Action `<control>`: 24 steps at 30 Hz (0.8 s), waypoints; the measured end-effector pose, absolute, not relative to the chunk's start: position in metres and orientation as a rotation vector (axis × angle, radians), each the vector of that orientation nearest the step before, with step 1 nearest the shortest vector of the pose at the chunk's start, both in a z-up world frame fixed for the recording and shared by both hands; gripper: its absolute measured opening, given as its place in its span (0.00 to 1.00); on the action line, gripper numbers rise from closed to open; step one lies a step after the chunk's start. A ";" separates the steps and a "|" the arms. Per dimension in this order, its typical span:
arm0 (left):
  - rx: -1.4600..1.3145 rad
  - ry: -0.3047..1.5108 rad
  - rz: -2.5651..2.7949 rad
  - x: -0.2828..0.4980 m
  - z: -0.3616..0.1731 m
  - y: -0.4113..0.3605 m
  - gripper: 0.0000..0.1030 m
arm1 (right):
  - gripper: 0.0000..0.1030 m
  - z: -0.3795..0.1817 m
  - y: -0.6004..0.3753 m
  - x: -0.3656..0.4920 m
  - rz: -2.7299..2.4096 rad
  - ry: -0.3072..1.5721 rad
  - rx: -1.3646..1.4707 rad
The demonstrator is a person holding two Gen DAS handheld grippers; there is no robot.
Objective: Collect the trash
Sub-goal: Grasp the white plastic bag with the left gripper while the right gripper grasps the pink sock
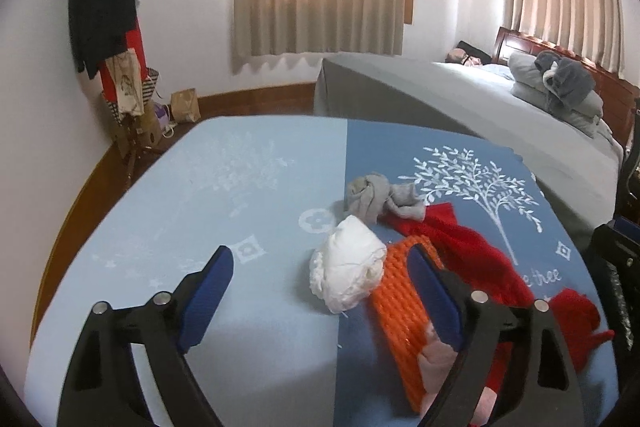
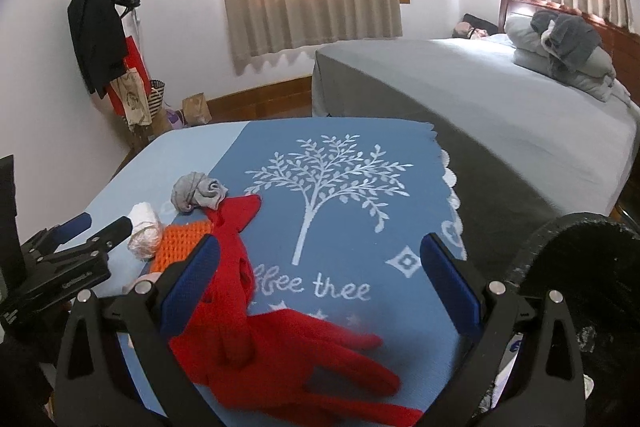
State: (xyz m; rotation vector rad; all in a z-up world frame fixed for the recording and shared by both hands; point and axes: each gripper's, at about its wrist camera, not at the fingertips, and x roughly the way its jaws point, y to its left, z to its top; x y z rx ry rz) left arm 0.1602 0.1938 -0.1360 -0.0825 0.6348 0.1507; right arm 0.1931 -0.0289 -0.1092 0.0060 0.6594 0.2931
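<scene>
On the blue tablecloth with the white tree print [image 2: 340,187] sits what we take to be the trash: a crumpled white wad of tissue or thin plastic [image 1: 348,265], just left of the tree trunk and touching the near side of an orange knitted piece [image 1: 396,303]. Behind the wad, a bit further from us, there's a balled-up grey sock [image 1: 370,197], and a pair of red knitted gloves [image 2: 280,343] sprawls from the sock down past the tree's base toward us.

Our left gripper [image 1: 324,291] has its blue pads spread wide with nothing pinched, and the wad sits roughly between them but further out, no contact yet. One pad [image 1: 434,291] is hovering over the orange knit. The right gripper [image 2: 332,287] is spread wide too, empty, hanging over the red gloves and the lettering under the tree.

Handling guess: the wad looks super light and squishy, so it'll collapse when squeezed rather than slip. We'd grab it across its fat middle and close well down. A stringy bit hangs off its right side, so we can't tell if it's snagged on the orange knit. Biggest risk is pinching the knit along with it, since they're touching, so we'd come in from the wad's left, away from the tree
</scene>
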 end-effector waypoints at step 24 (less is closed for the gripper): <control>-0.130 0.668 0.066 0.155 -0.130 0.206 0.28 | 0.94 -0.113 -0.011 0.191 0.323 0.666 0.007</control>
